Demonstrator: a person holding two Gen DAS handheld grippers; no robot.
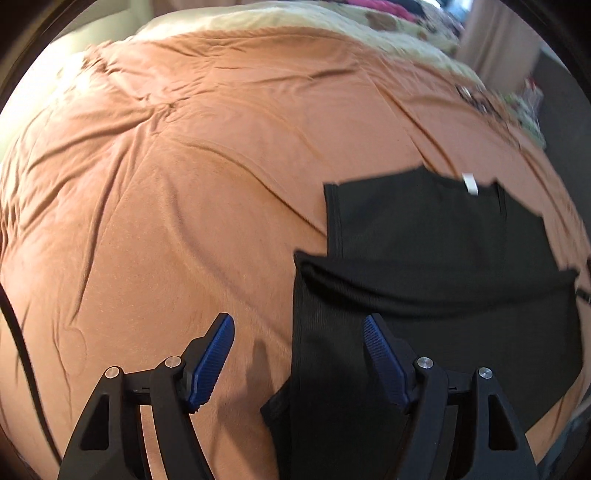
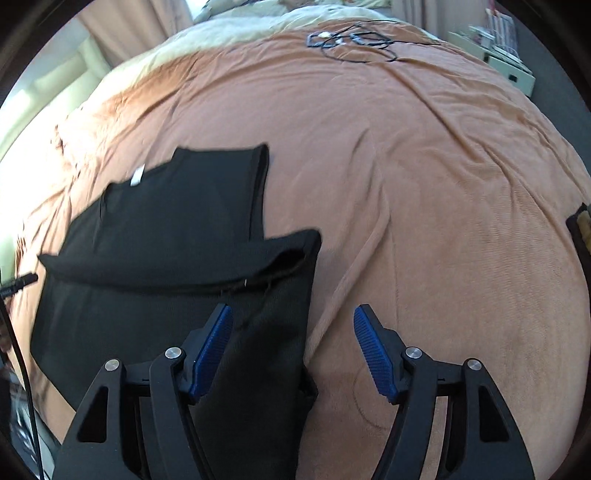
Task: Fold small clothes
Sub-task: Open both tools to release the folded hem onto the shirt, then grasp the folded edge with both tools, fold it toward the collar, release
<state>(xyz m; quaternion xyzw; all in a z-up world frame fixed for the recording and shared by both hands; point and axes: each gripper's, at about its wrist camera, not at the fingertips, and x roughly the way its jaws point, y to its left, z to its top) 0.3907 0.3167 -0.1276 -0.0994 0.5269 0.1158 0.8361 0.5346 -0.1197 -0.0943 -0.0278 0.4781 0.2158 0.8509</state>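
Observation:
A black garment [image 1: 436, 280] lies partly folded on an orange bedspread [image 1: 177, 192], with a white tag [image 1: 470, 183] near its far edge. My left gripper [image 1: 298, 325] is open and empty, hovering over the garment's left edge. In the right wrist view the same garment [image 2: 177, 236] lies at the left with its tag [image 2: 137, 176]. My right gripper [image 2: 292, 314] is open and empty above the garment's right edge, its left finger over the cloth and its right finger over the bedspread [image 2: 424, 192].
Black cables [image 2: 354, 40] lie on the far part of the bed. A white cabinet [image 2: 495, 59] stands at the far right. A patterned blanket [image 1: 388, 22] lies beyond the bedspread. A dark cord [image 1: 22, 354] runs along the left side.

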